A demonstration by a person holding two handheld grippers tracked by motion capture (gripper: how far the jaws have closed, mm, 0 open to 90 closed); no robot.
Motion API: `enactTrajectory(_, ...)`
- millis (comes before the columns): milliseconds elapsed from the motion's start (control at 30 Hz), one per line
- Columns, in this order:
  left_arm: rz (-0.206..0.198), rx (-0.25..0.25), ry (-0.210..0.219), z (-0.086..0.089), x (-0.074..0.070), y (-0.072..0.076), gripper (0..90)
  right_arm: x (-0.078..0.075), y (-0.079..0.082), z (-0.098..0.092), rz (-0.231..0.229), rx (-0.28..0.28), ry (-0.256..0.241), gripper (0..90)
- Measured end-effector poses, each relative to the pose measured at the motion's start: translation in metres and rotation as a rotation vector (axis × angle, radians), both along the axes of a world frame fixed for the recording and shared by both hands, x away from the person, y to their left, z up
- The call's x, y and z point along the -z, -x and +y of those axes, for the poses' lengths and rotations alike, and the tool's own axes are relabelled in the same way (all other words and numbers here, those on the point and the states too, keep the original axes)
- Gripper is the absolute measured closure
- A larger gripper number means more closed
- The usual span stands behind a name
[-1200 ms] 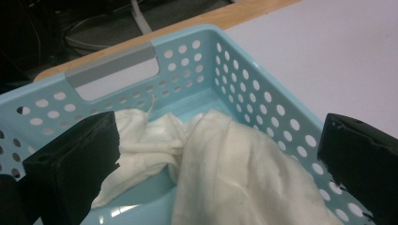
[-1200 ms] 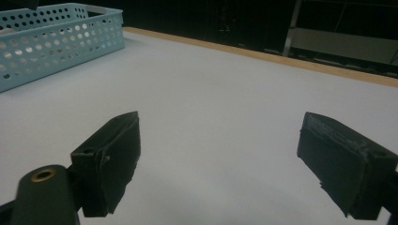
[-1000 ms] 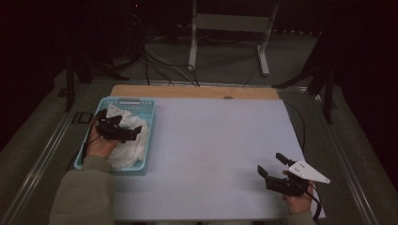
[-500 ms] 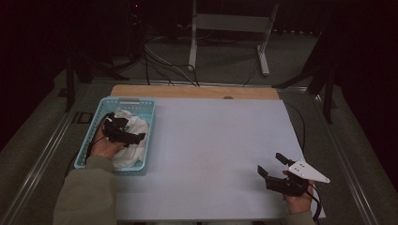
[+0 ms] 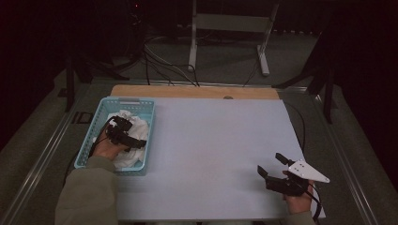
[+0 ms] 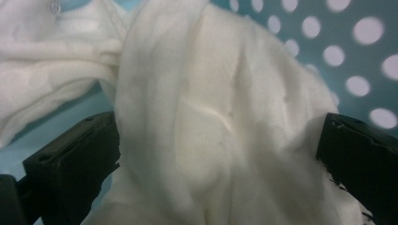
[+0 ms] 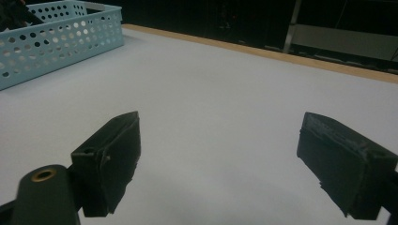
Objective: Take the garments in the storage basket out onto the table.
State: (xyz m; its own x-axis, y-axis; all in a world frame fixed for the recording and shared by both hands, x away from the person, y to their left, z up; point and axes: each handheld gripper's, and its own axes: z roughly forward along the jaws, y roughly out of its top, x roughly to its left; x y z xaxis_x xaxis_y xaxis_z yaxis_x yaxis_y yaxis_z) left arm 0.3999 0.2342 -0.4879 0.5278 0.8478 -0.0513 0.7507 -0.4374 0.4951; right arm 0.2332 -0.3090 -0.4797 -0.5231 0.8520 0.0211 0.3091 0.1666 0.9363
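A crumpled white cloth [image 5: 136, 123] lies in a light-blue perforated basket [image 5: 126, 100] at the table's left side. My left gripper [image 5: 133, 134] is down in the basket on top of the cloth. In the left gripper view its jaws [image 6: 218, 154] stand wide apart with a fold of the cloth [image 6: 211, 117] bulging between them, and the basket's dotted wall [image 6: 356, 56] is behind. My right gripper [image 5: 270, 164] hovers open over the table's front right corner with nothing between its jaws [image 7: 220, 150].
The pale tabletop [image 5: 216, 140] stretches between the basket and the right gripper, with a wooden strip [image 5: 197, 92] along its far edge. In the right gripper view the basket [image 7: 56, 42] sits far off at upper left. Stands and cables fill the dark floor beyond.
My left gripper has shifted slightly toward the basket's near end and settled lower on the cloth. The right gripper has stayed put.
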Motion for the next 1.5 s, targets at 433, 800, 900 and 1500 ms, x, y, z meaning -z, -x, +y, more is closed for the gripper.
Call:
enactTrajectory(433, 0.145, -0.035, -0.004, 0.002, 0.008, -0.006, 26.4, 0.0, 0.0, 0.0, -0.001, 0.0, -0.002, 13.8)
enactTrajectory(800, 0.152, -0.063, 0.026, 0.004, -0.001, -0.005, 66.8, 0.0, 0.0, 0.0, 0.004, -0.003, -0.004, 13.9)
enactTrajectory(900, 0.118, -0.071, 0.083, 0.009, -0.009, -0.002, 75.1, 0.0, 0.0, -0.001, 0.003, -0.004, -0.005, 13.9)
enactTrajectory(1500, -0.104, -0.071, 0.218, 0.025, -0.06, 0.02, 79.1, 0.0, -0.001, -0.001, 0.006, -0.01, -0.006, 13.9)
